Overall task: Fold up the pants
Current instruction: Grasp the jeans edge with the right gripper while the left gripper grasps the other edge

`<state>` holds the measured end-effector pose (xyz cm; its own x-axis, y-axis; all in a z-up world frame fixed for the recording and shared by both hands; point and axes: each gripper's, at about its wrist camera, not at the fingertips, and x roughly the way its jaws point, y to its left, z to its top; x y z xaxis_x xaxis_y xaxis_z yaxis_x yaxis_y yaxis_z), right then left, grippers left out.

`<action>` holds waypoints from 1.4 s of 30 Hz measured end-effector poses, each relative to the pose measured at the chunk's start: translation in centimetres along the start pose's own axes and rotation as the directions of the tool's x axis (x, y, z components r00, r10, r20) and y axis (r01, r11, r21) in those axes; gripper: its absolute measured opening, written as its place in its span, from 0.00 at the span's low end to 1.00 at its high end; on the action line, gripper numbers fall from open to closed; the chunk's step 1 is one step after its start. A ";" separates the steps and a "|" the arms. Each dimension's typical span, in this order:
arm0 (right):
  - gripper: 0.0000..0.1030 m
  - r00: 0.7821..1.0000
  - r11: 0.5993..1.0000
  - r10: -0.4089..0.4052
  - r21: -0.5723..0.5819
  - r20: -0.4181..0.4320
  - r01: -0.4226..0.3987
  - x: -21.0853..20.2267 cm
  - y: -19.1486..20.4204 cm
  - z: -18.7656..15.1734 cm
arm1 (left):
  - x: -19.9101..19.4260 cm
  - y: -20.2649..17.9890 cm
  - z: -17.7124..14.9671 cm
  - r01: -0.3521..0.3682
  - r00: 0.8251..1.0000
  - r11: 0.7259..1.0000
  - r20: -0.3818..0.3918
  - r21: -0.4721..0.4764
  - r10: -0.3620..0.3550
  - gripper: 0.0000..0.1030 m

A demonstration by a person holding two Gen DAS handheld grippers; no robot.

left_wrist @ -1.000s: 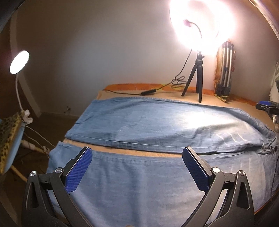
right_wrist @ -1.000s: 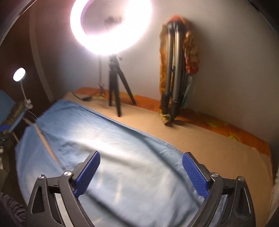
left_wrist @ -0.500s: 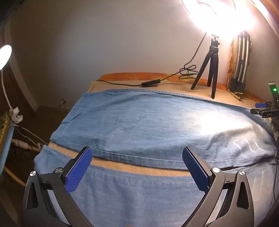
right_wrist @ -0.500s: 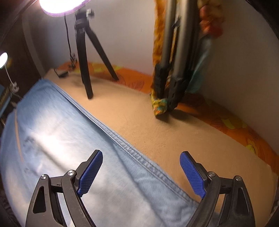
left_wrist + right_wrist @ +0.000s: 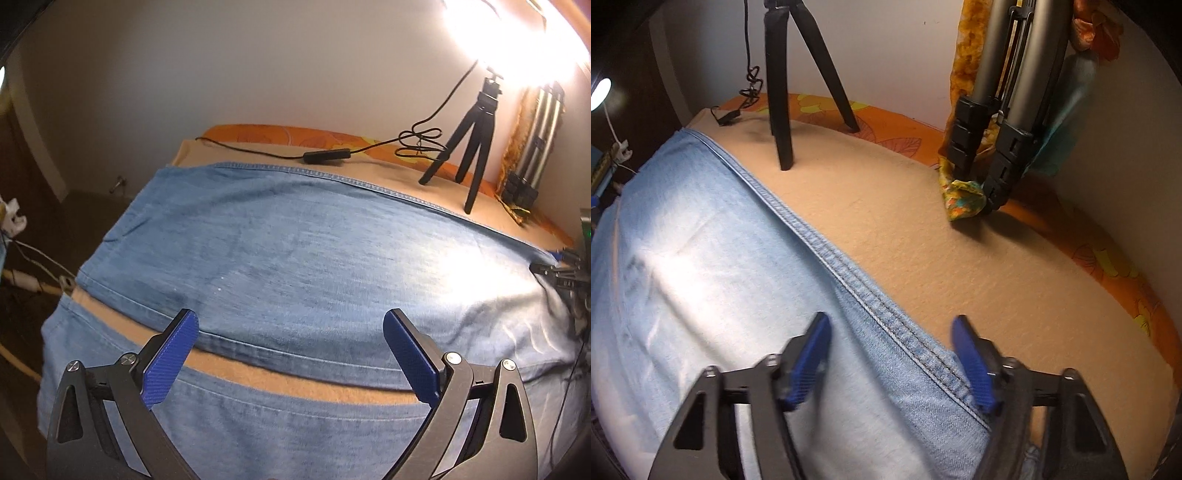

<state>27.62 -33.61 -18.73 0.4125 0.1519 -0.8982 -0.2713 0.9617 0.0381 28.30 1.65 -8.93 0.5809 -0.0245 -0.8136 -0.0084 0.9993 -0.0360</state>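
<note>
We've got the jeans (image 5: 314, 266) spread flat across the tan blanket (image 5: 923, 229), legs running crosswise to both claws. Our right gripper (image 5: 892, 360) straddles the far outer seam (image 5: 849, 284), jaws just been closing but not yet pinching denim. Left gripper (image 5: 290, 356) hangs wide open over the inner leg edges, gripping nothing

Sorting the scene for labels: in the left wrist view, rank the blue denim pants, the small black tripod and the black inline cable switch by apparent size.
1. Blue denim pants, by far the largest.
2. Small black tripod.
3. Black inline cable switch, smallest.
</note>
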 end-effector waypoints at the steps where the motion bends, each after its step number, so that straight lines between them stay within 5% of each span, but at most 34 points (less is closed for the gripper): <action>1: 0.47 1.000 1.000 0.003 0.003 0.001 -0.003 -0.3 0.1 -0.1 | 0.2 0.0 0.1 -0.002 1.000 1.000 -0.003 -0.001 0.002 0.97; 3: 0.30 1.000 1.000 0.000 0.004 0.004 0.000 -1.1 0.7 -0.5 | 0.5 -0.1 0.3 0.002 1.000 1.000 -0.013 -0.006 -0.002 0.97; 8: 0.15 0.997 1.000 -0.020 -0.013 0.077 0.021 -5.1 2.9 -1.3 | 1.1 0.4 1.6 0.052 0.997 0.995 -0.052 -0.080 -0.057 0.97; 21: 0.10 0.964 0.961 -0.072 -0.242 0.255 0.136 -14.1 13.7 -8.5 | 4.3 0.1 6.0 0.182 0.977 0.938 -0.052 -0.295 -0.206 0.97; 32: 0.10 0.957 0.964 -0.055 -0.235 0.285 0.125 -16.2 13.3 -10.2 | 7.8 1.0 6.3 0.125 0.979 0.910 -0.097 -0.394 -0.176 0.94; 38: 0.10 0.957 0.967 -0.055 -0.222 0.286 0.123 -16.8 13.2 -10.7 | 9.0 2.0 6.2 0.120 0.979 0.899 -0.100 -0.420 -0.178 0.62; 41: 0.10 0.957 0.967 -0.056 -0.224 0.285 0.124 -16.9 13.4 -11.0 | 9.4 2.5 5.8 0.126 0.979 0.893 -0.094 -0.433 -0.183 0.14; 42: 0.10 0.957 0.966 -0.057 -0.226 0.285 0.125 -16.9 13.5 -11.0 | 9.3 2.5 5.7 0.128 0.980 0.893 -0.085 -0.432 -0.182 0.09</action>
<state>7.41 -25.74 -7.85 0.6581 0.1550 -0.7368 -0.4071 0.8965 -0.1750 38.34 4.10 -13.32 0.5015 -0.2078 -0.8398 -0.2849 0.8769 -0.3871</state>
